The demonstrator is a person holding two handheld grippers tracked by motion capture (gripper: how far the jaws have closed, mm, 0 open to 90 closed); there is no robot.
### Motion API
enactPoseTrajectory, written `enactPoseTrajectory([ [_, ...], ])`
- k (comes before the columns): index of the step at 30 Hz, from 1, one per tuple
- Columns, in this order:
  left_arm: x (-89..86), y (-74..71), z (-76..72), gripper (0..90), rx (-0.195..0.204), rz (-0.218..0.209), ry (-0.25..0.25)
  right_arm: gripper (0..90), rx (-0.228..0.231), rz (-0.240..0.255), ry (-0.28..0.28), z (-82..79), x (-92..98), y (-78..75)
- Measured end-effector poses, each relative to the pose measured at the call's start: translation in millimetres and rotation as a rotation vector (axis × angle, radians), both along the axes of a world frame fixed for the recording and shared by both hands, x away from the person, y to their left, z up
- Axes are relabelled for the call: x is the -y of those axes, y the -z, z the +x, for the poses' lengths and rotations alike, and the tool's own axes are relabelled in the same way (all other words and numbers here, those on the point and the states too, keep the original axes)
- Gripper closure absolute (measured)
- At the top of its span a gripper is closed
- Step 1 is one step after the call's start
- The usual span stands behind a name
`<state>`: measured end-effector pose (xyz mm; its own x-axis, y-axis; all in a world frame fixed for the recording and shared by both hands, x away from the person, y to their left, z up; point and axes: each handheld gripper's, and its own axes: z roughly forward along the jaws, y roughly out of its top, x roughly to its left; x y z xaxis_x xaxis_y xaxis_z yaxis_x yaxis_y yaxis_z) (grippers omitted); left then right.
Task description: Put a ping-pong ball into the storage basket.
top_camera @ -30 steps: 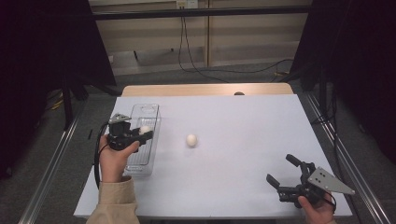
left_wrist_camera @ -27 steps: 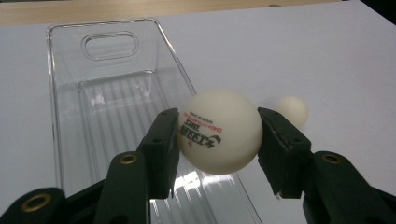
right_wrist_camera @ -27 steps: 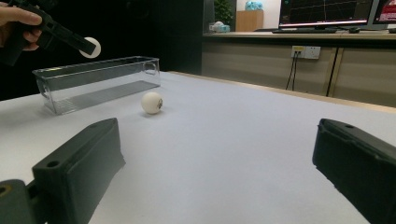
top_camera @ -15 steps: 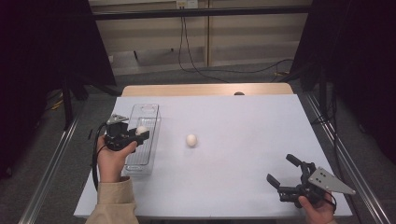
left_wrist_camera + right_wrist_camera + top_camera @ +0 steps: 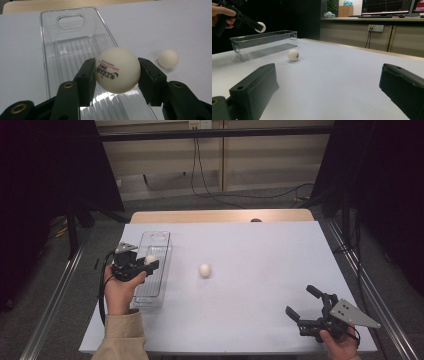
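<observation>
left tool: closed on a table tennis ball, one black jaw pressed to each side of it; in the high view it sits at the left of the bench in the person's left hand.
held table tennis ball: white, with red and black print facing the camera; gripped at its widest part and raised above the clear tray, not touching it; in the right gripper view it shows in the air just over the tray's near end.
clear tray: long, narrow, see-through plastic box with a ribbed floor and an oval handle slot in its far end wall; it stands on the bench near the left edge, lengthwise away from the person; nothing lies inside it.
loose table tennis ball: white, lying on the bench to the right of the tray, apart from it and around the middle of the bench; some dark print shows on it in the right gripper view.
right tool: jaws wide apart with nothing between them; held low at the near right corner of the bench in the person's right hand, a grey three-cornered plate on top; well apart from both balls and the tray.
bench: flat white top with a strip of wood showing along its far edge.
</observation>
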<state>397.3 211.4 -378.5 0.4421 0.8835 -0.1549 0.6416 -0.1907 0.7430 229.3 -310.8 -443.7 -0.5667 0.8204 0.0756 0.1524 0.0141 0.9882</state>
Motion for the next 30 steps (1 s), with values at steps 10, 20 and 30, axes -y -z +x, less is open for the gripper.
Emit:
enactPoseTrajectory([
  [10, -1.0, -1.0, -1.0, 39.8, 0.020, -0.005, -0.023, 0.8, 0.001, 0.000, -0.005, 0.9, -2.1, -0.3],
  [20, 8.8, 0.0, 1.0, 30.2, 0.024, -0.018, 0.001, 0.8, 0.000, 0.003, 0.001, 1.1, -0.6, -0.1],
  [30, 19.1, 0.9, 2.6, 26.2, 0.033, -0.019, 0.026, 0.8, -0.002, 0.005, 0.003, 1.4, -0.2, 0.2],
])
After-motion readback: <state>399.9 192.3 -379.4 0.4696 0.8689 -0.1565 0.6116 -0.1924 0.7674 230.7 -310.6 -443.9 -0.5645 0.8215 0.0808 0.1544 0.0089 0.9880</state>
